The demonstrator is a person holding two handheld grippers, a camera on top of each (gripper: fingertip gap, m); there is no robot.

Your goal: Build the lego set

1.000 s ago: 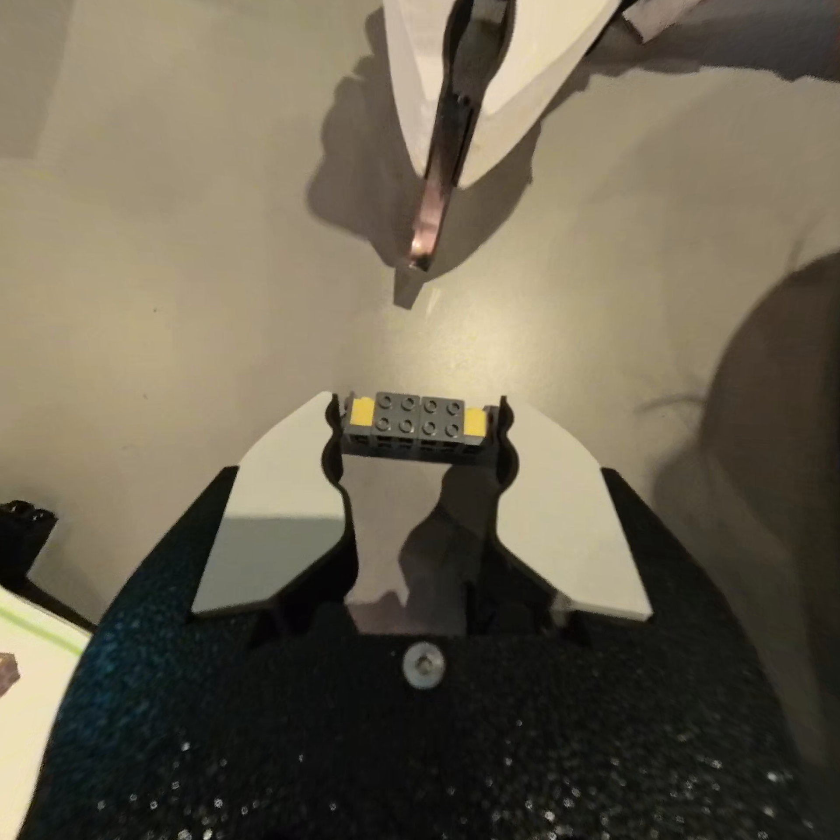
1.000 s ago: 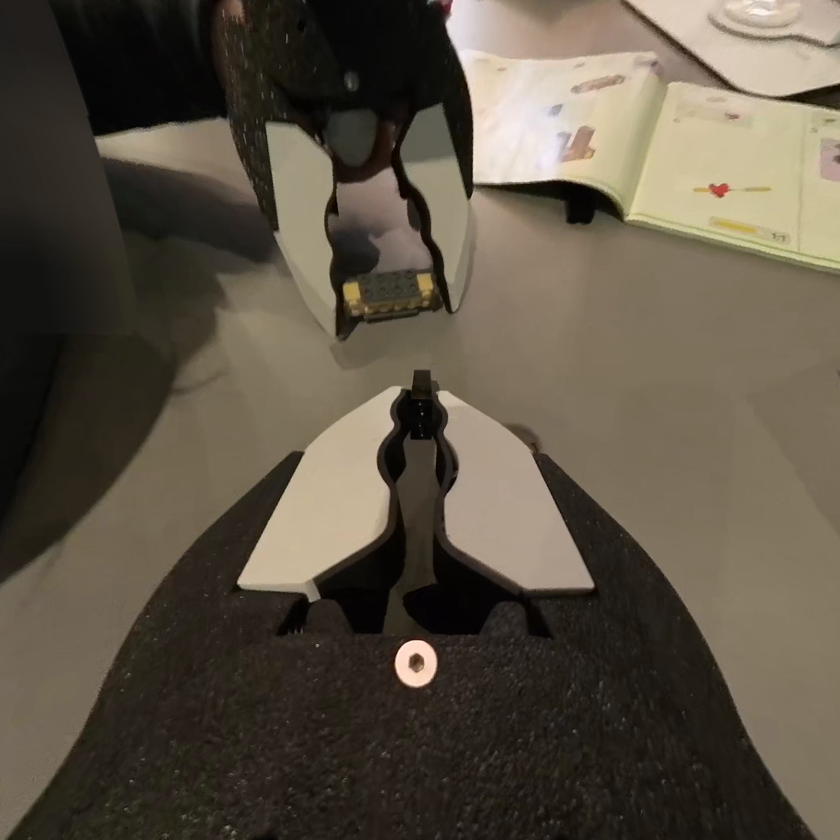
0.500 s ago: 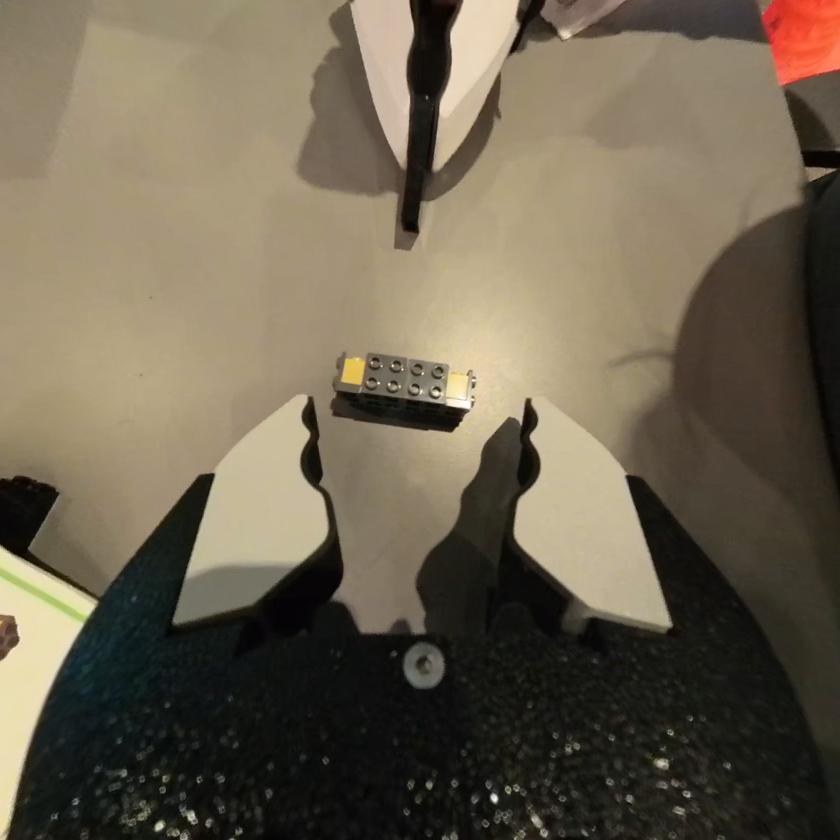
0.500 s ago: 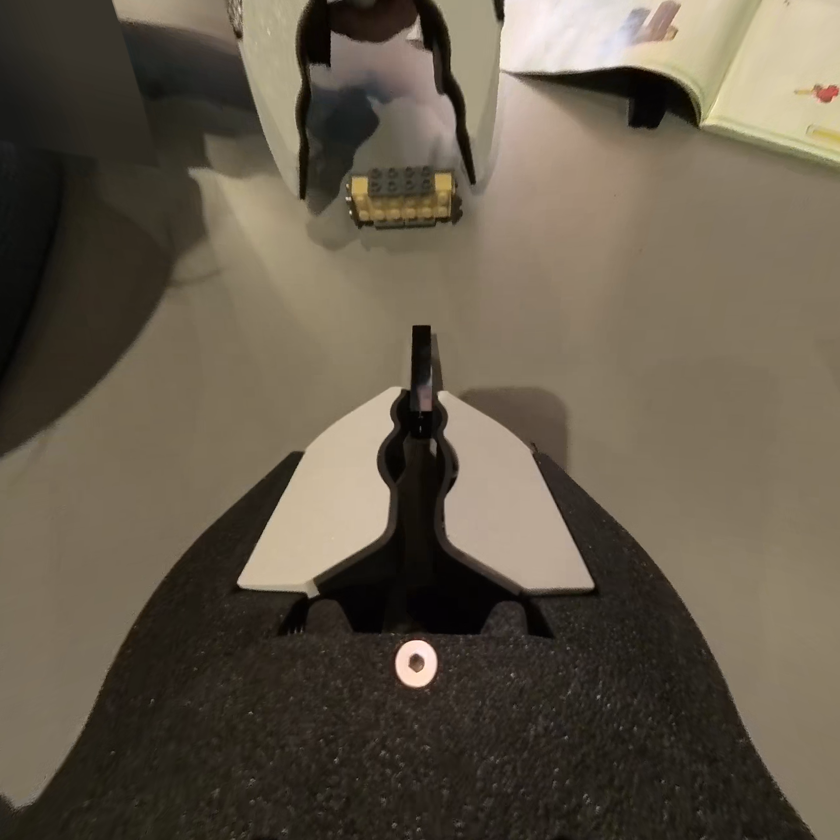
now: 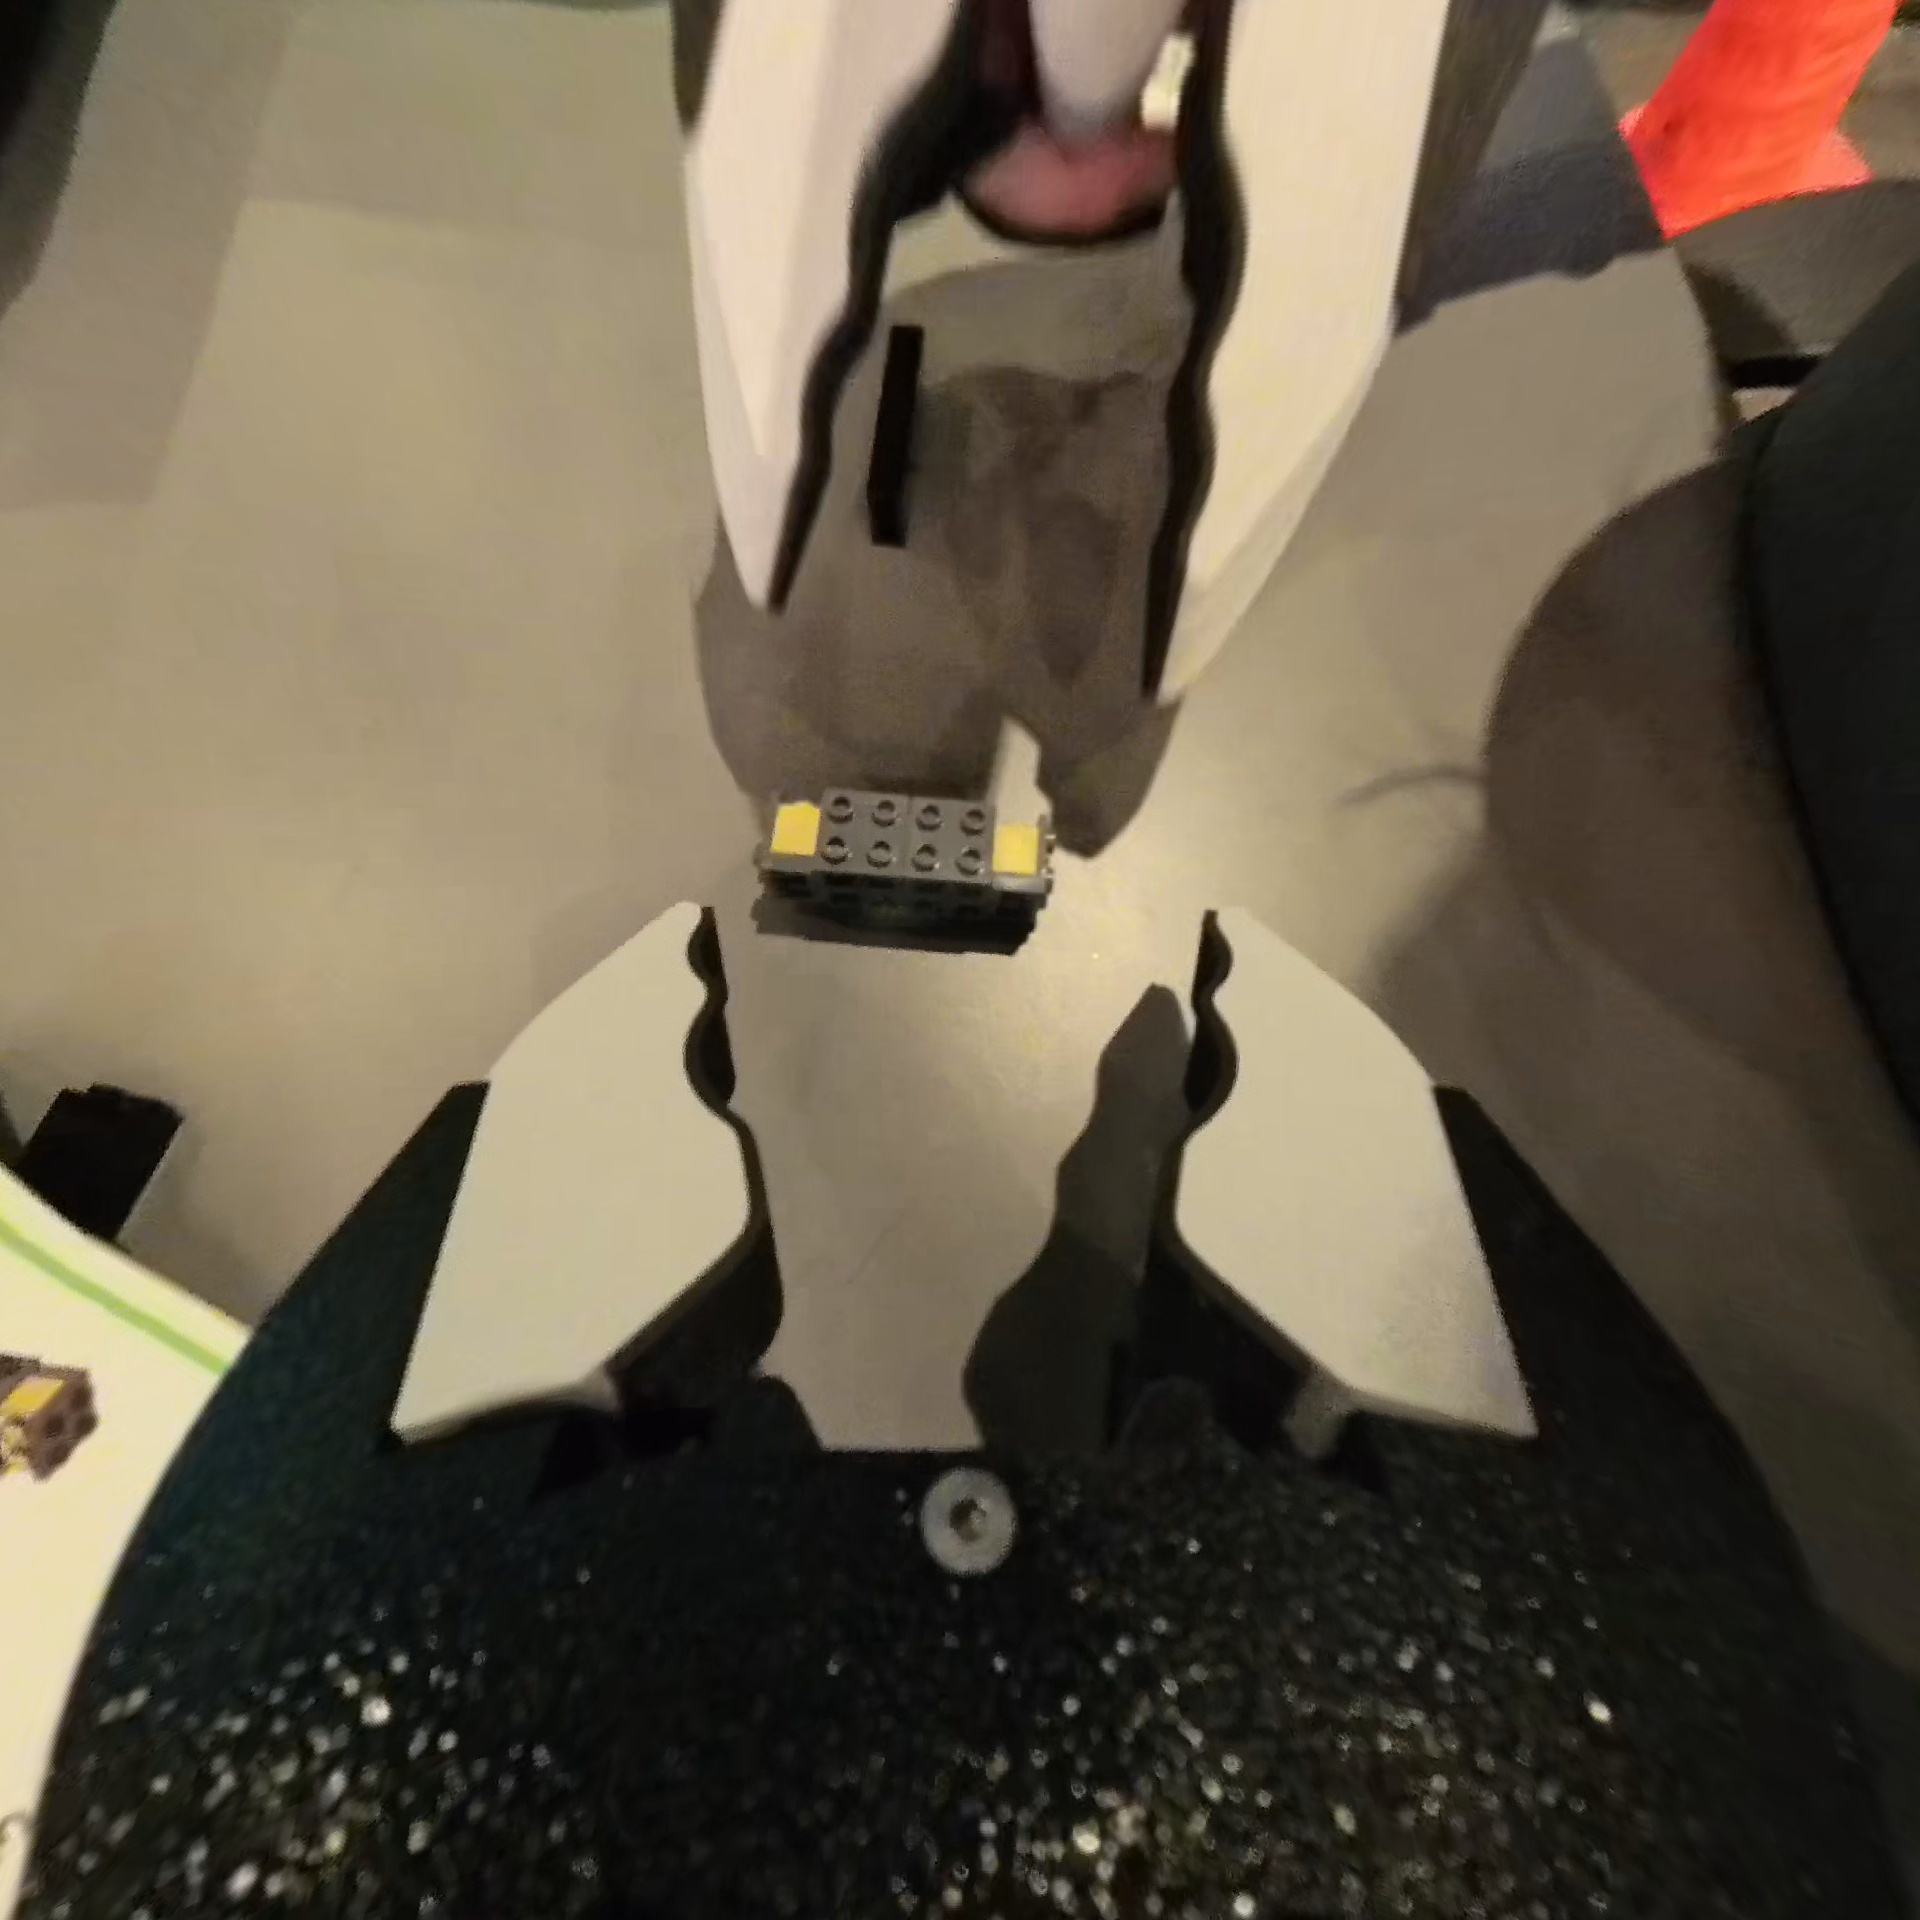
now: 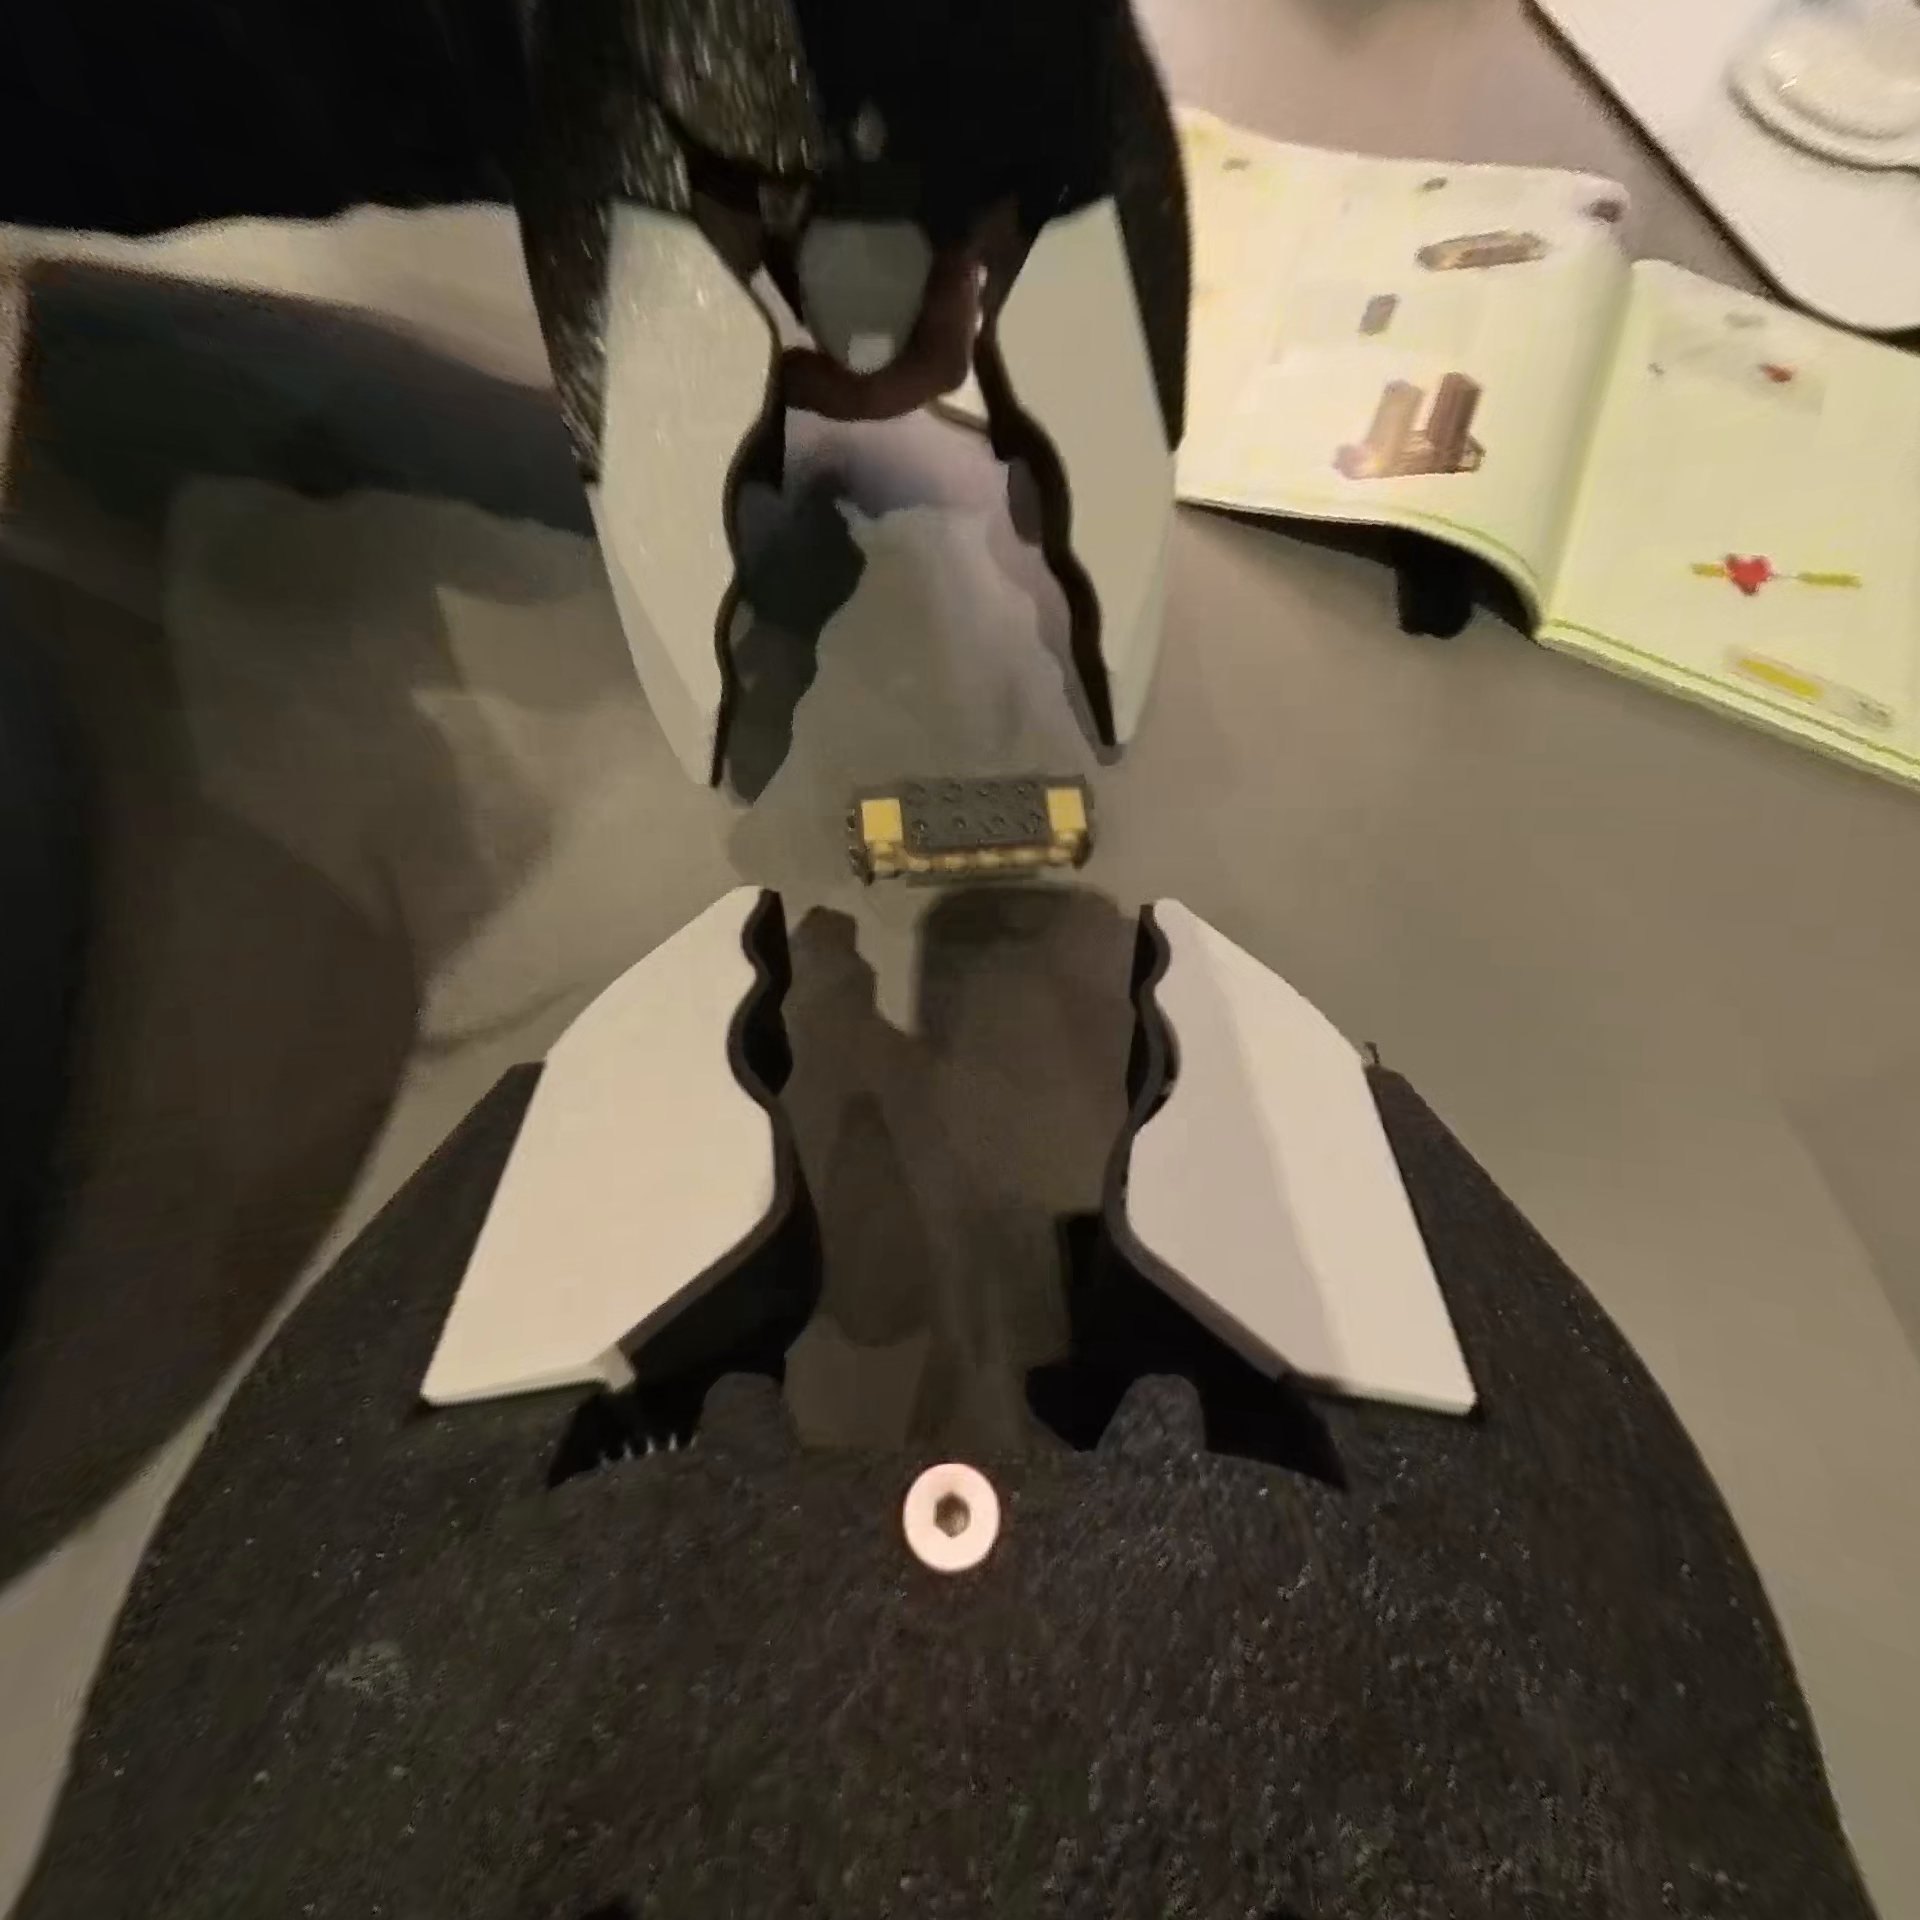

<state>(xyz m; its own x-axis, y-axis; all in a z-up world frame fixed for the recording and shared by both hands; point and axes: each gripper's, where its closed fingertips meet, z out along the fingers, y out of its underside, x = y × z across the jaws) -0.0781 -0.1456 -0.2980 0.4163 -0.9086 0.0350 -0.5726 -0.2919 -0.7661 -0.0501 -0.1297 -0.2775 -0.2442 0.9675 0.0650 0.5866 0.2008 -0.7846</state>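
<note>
A small grey lego assembly [image 5: 904,847] with yellow tiles at both ends sits on the grey table, just beyond the tips of my left gripper [image 5: 953,920], which is open and empty. The assembly also shows in the right wrist view [image 6: 971,831], between the two grippers. My right gripper [image 6: 956,904] is open and empty, its tips close in front of the assembly. A thin black lego piece [image 5: 896,436] lies on the table between the right gripper's fingers [image 5: 727,416]. I cannot make that piece out in the right wrist view.
An open instruction booklet [image 6: 1507,416] lies at the right, its corner also at the left wrist view's lower left [image 5: 62,1351]. A black brick [image 5: 94,1153] stands beside it. A white moulded tray [image 6: 1766,104] and a red object [image 5: 1787,94] lie farther off. Spacing between my two grippers at the tips: around 5 centimetres.
My left gripper opened and let the grey assembly down onto the table. My right gripper opened, let go of the thin black piece, and moved in close to the assembly.
</note>
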